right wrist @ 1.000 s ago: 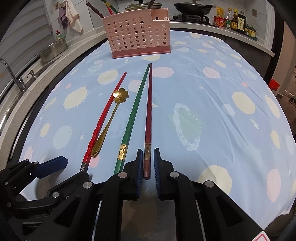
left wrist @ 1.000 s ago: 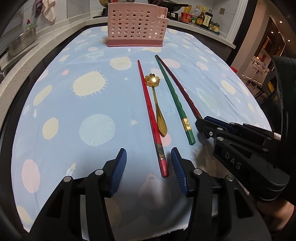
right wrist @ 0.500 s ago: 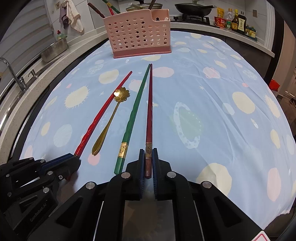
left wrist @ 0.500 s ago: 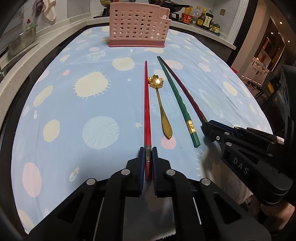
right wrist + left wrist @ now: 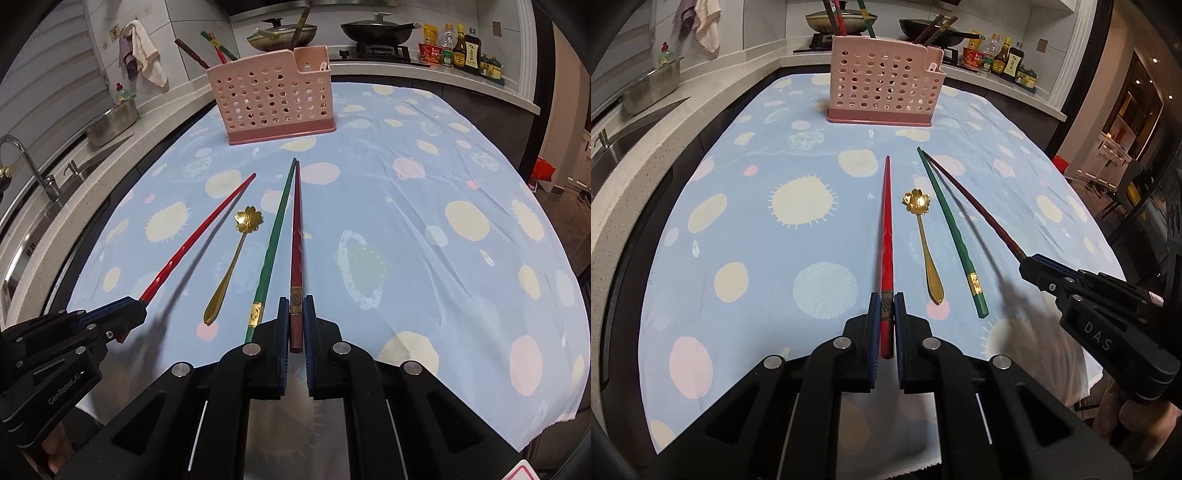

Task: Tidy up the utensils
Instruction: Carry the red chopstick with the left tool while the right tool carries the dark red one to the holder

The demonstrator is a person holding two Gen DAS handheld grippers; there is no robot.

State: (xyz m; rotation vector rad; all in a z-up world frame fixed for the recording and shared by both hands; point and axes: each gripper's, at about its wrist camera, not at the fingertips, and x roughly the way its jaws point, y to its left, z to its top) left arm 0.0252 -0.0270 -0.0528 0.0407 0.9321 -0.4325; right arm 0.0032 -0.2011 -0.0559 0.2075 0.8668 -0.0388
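Observation:
My left gripper [image 5: 885, 308] is shut on the thick end of a bright red chopstick [image 5: 886, 229] and holds it lifted off the cloth, its tip pointing at the pink perforated utensil holder [image 5: 884, 88]. My right gripper [image 5: 295, 310] is shut on a dark red chopstick [image 5: 296, 236], also raised. A green chopstick [image 5: 951, 229] and a gold flower-bowl spoon [image 5: 923, 240] lie on the cloth between them. The right gripper shows in the left wrist view [image 5: 1039, 267]; the left gripper shows in the right wrist view [image 5: 125, 310].
The table has a light blue spotted cloth [image 5: 757, 221]. The holder [image 5: 273, 96] stands at the far end with several chopsticks in it. A sink and steel bowl [image 5: 110, 122] are at left, stove pans and sauce bottles [image 5: 454, 48] behind.
My left gripper closed on the bright red chopstick and both grippers lifted their chopsticks off the cloth. The holder now looks nearer and taller in both views.

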